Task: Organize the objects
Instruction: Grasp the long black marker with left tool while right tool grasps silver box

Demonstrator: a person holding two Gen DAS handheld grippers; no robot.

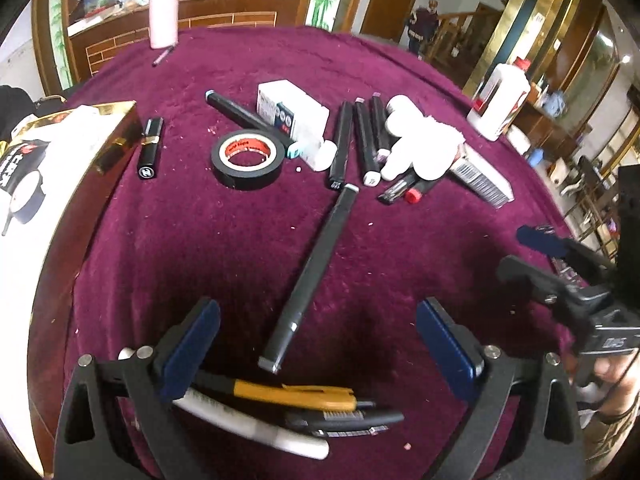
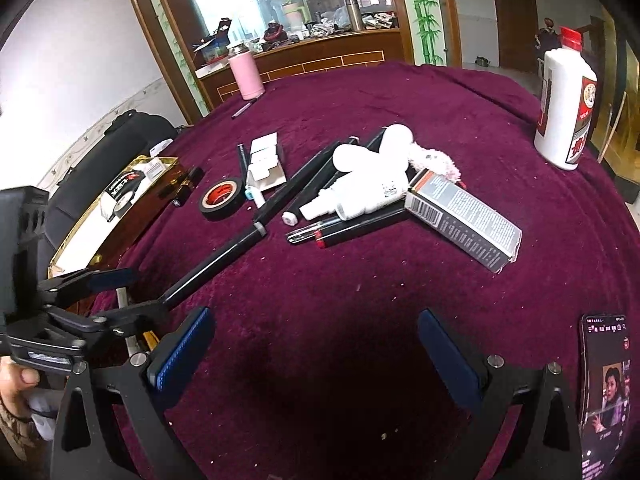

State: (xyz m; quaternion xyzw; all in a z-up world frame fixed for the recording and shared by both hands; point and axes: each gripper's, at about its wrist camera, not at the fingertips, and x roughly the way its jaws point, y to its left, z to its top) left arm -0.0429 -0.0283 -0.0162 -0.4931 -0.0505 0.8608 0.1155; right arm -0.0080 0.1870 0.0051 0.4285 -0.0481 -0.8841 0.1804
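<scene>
Pens (image 1: 296,398) sat bunched between the left gripper's (image 1: 318,354) wide-open fingers, three or so, touching neither pad. One long marker (image 1: 316,264) and one tape roll (image 1: 247,159) lay beyond on the cloth (image 1: 200,248). Right gripper (image 2: 314,354) was wide open too, holding nothing.

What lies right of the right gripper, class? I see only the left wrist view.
Observer: A phone, screen lit, lies on the cloth.
Operator: Is the right gripper holding anything?
Observer: No. The right gripper is open over bare cloth.
Operator: What are the white blobs by the pens?
Observer: A spray bottle on its side, lying across the pens.
</scene>
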